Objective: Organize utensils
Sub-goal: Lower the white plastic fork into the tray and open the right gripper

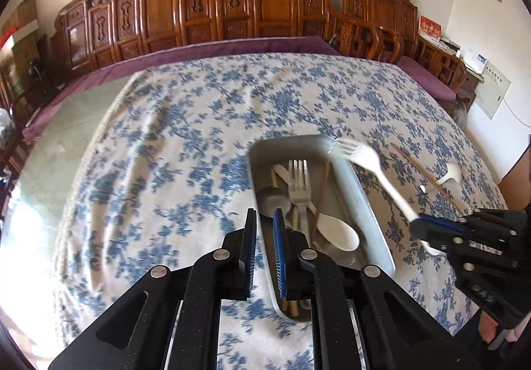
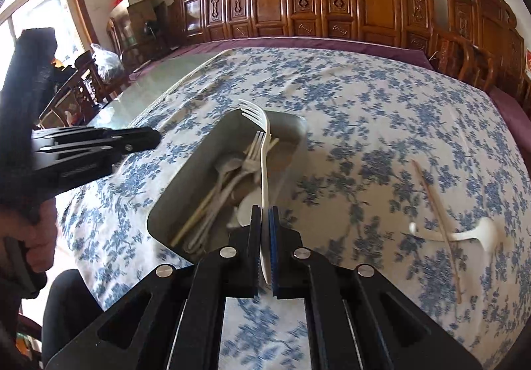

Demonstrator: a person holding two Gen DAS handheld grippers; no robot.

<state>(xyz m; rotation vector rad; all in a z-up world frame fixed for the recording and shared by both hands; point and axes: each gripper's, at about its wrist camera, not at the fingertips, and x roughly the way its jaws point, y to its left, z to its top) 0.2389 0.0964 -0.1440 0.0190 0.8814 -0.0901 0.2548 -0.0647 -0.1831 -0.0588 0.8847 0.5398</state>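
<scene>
A white plastic fork (image 1: 375, 167) (image 2: 264, 164) is clamped by its handle in my right gripper (image 2: 265, 217) (image 1: 418, 227), which is shut on it. The tines reach over the far rim of the metal tray (image 1: 365, 197) (image 2: 166, 204). Inside the tray lie a metal fork (image 1: 298, 184), a metal spoon (image 1: 272, 199), a white spoon (image 1: 338, 232) and chopsticks. My left gripper (image 1: 264, 212) (image 2: 157, 137) hovers over the tray's near left side. It is shut with nothing in it.
A loose chopstick (image 1: 424, 177) (image 2: 438, 230) and a white ladle-shaped spoon (image 1: 451, 172) (image 2: 464, 235) lie crossed on the blue floral tablecloth (image 1: 199, 137) right of the tray. Carved wooden chairs line the far edge. Bare glass tabletop (image 1: 66, 137) shows at the left.
</scene>
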